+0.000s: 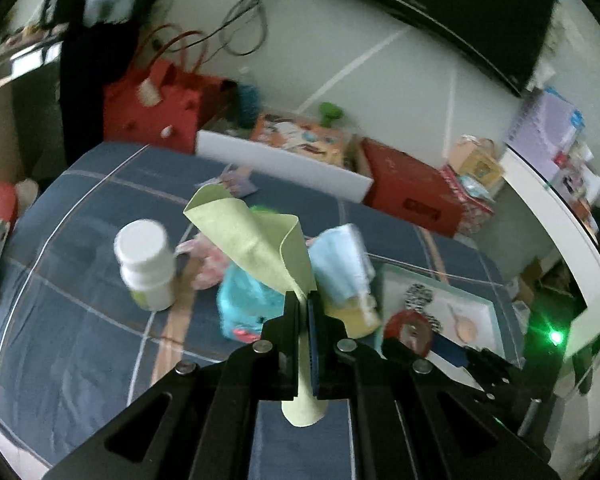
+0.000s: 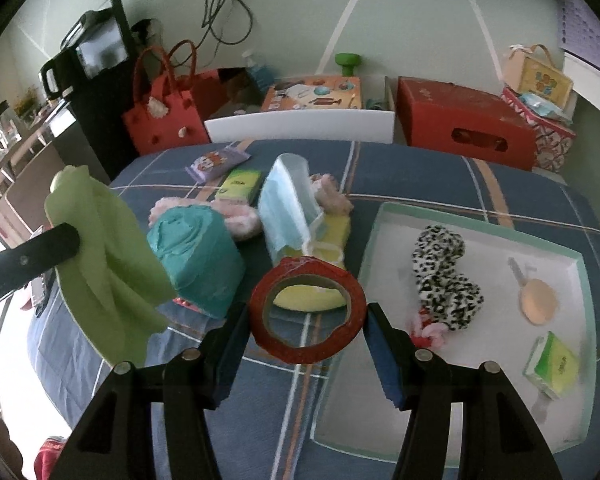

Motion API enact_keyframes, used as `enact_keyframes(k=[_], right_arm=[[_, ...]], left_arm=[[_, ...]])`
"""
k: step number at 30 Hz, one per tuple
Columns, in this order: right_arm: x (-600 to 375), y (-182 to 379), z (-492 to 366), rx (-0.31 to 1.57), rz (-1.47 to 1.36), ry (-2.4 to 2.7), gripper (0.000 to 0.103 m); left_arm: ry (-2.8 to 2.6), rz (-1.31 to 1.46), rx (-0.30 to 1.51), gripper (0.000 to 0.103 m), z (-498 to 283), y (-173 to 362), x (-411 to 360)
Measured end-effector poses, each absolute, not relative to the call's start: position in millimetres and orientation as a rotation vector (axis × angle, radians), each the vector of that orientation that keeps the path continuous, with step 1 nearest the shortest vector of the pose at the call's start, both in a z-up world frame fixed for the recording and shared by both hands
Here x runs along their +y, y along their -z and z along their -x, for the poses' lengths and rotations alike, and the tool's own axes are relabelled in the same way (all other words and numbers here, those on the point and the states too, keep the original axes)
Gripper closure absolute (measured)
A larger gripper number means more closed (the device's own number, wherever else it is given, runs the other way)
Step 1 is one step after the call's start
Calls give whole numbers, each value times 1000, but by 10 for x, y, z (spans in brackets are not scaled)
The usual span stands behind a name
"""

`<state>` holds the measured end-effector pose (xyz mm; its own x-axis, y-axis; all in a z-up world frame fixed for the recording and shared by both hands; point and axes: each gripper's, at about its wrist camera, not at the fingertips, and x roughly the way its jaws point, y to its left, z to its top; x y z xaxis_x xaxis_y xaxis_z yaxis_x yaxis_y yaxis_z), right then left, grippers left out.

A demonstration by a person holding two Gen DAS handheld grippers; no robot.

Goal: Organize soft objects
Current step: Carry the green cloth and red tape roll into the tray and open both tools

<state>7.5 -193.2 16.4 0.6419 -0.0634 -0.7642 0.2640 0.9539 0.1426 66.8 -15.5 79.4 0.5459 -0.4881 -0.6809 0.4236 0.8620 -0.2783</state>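
Note:
My left gripper (image 1: 304,300) is shut on a light green cloth (image 1: 252,236), which hangs above the blue checked bedspread (image 1: 80,320). The right wrist view shows that cloth (image 2: 108,264) at the left, pinched by a black finger (image 2: 40,248). My right gripper (image 2: 307,312) is shut on a red tape roll (image 2: 308,350), with pads on both sides. A white tray (image 2: 380,216) at the right holds a leopard-print soft item (image 2: 444,276), a small round mirror (image 2: 538,300) and a green tissue pack (image 2: 552,364). Ahead lie a teal cloth roll (image 2: 196,256), a blue mask pack (image 2: 288,208), a yellow sponge (image 2: 336,236) and a pink fluffy item (image 2: 240,216).
A white bottle (image 1: 146,264) stands left of the pile. A green pack (image 2: 240,184) and a purple packet (image 2: 216,164) lie further back. Beyond the far edge stand a white board (image 2: 300,128), a red bag (image 2: 164,120) and a red box (image 2: 460,116).

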Motion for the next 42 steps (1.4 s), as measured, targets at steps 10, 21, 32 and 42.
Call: enact_keyframes(k=[10, 21, 32, 42], right_arm=[[-2453, -160, 139, 843, -307, 340, 42], [-3283, -52, 577, 841, -435, 572, 42], [-3767, 4, 998, 810, -517, 724, 42], [-4119, 155, 1117, 801, -583, 771, 42]], left_arm=[[639, 26, 843, 99, -566, -780, -577], [768, -84, 815, 99, -335, -776, -1307], [935, -173, 878, 99, -104, -421, -2034], [920, -224, 916, 99, -214, -40, -2330]])
